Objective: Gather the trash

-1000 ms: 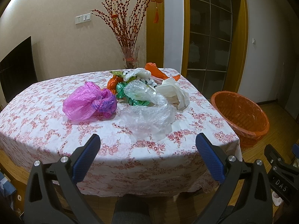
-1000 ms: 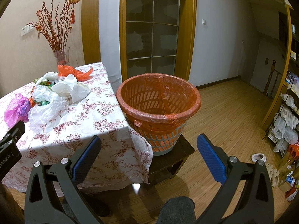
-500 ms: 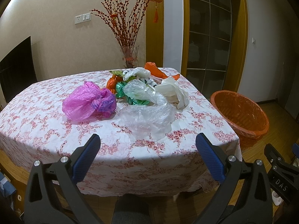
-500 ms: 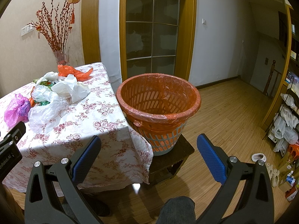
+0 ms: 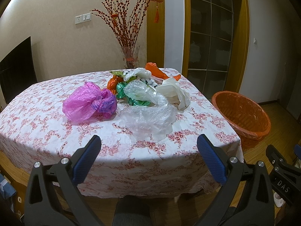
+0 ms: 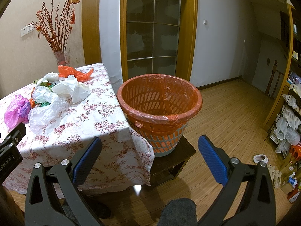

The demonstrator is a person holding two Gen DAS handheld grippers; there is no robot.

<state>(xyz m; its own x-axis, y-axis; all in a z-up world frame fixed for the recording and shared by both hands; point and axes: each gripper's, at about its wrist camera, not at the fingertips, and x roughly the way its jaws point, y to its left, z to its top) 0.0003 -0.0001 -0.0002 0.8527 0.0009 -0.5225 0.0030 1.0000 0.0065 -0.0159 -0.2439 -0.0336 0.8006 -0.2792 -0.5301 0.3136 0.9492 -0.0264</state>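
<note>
Crumpled plastic bags lie heaped on a floral tablecloth [image 5: 37,131]: a pink bag [image 5: 84,103], a clear bag [image 5: 150,118], a white bag [image 5: 175,92], a green bag [image 5: 122,90] and an orange bag [image 5: 156,69]. My left gripper [image 5: 148,145] hangs open before the table's near edge, well short of the bags. An orange-lined basket [image 6: 160,101] stands on a low dark stool [image 6: 180,154] beside the table's right edge. My right gripper [image 6: 149,146] is open in front of the basket and holds nothing.
A glass vase of red branches [image 5: 129,56] stands at the table's far edge. A glazed door [image 6: 152,28] is behind the basket. Shelves with bags and boxes [image 6: 287,124] line the right wall. A person's knee [image 6: 178,212] shows at the bottom. Wooden floor [image 6: 235,116] spreads right.
</note>
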